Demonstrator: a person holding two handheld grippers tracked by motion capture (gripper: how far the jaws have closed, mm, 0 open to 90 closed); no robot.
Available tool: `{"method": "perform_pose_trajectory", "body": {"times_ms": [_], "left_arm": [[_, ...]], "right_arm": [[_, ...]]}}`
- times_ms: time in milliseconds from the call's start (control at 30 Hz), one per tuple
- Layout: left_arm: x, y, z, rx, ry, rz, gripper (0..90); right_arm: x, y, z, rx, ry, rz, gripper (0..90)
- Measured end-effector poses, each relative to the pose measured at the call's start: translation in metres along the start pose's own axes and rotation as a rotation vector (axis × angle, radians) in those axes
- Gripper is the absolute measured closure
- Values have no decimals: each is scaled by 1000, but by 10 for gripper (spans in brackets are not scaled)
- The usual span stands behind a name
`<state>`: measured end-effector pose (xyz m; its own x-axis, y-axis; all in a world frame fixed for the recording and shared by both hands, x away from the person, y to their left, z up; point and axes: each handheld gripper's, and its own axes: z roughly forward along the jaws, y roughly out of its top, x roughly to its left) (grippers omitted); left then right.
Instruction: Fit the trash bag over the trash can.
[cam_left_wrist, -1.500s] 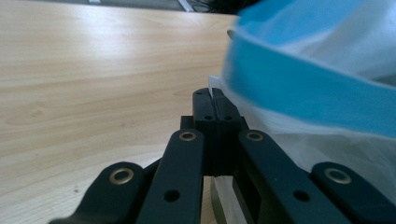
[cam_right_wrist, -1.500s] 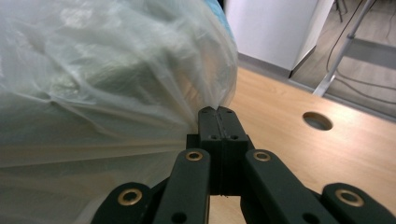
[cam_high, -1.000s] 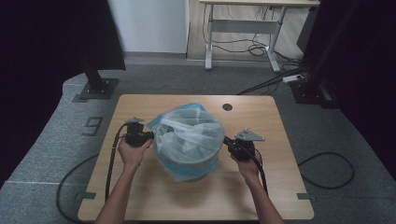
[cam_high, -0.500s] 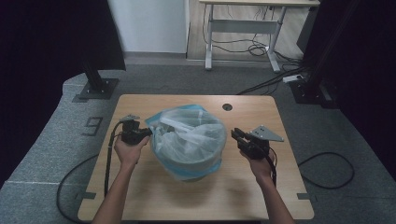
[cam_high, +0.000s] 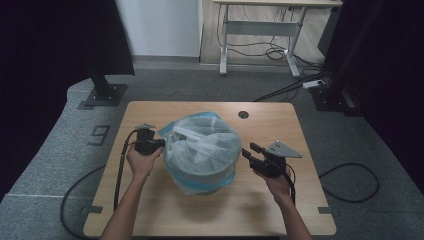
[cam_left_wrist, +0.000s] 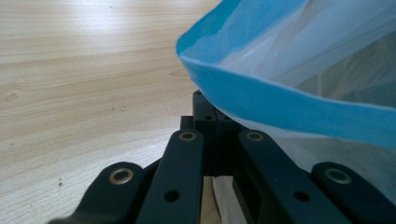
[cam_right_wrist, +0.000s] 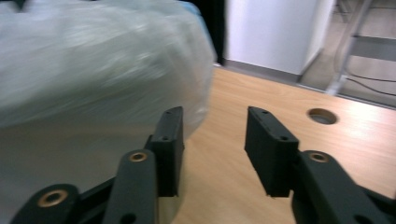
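Observation:
A translucent bag with a blue hem (cam_high: 202, 147) is draped over a round grey bin (cam_high: 206, 175) in the middle of the wooden table (cam_high: 280, 210). My left gripper (cam_high: 159, 144) sits at the bag's left side, shut on the blue hem (cam_left_wrist: 289, 105); its jaws (cam_left_wrist: 212, 112) stand together under the film. My right gripper (cam_high: 248, 151) hangs to the right of the bag, apart from it. Its jaws have just been opening, and in the right gripper view nothing lies in the right gripper's (cam_right_wrist: 215, 140) gap; the bag (cam_right_wrist: 93, 70) bulges to the left of it.
A round cable hole (cam_high: 243, 114) lies in the table behind the bag, also in the right gripper view (cam_right_wrist: 322, 115). A black stand base (cam_high: 102, 95) sits on the floor at back left, a desk frame (cam_high: 260, 30) and cables farther back.
The right gripper has let go of the bag's right side, opened, and drawn away to the right. The bag has settled over the bin. The left gripper stays put.

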<state>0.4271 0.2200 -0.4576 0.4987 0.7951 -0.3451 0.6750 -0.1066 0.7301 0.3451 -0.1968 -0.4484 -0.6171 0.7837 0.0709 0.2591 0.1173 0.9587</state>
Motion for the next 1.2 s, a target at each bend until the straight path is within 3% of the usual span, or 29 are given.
{"method": "perform_pose_trajectory", "body": {"times_ms": [200, 267, 367, 433, 633, 833, 1067, 1200], "left_arm": [[-2, -1, -1, -3, -3, 0, 900], [-2, -2, -2, -5, -5, -3, 900], [-2, -3, -2, -7, -8, -8, 899], [-2, -3, -3, -9, -9, -10, 899], [-4, -4, -3, -8, -14, -6, 899], [-5, -4, -3, -11, -27, -3, 899], [-7, -4, 2, 1, -35, 4, 900], [-7, -5, 4, 10, -30, 7, 899]], "right_arm": [[10, -7, -11, 0, 104, -7, 424], [12, -6, -13, -9, 175, -2, 391], [23, -3, -16, -14, 259, -34, 381], [30, -4, -16, -3, 281, -57, 378], [46, -13, -10, -1, 271, -82, 415], [52, -15, -6, -24, 232, -129, 604], [56, -15, -6, -23, 190, -157, 889], [56, -16, -5, -12, 166, -164, 892]]}}
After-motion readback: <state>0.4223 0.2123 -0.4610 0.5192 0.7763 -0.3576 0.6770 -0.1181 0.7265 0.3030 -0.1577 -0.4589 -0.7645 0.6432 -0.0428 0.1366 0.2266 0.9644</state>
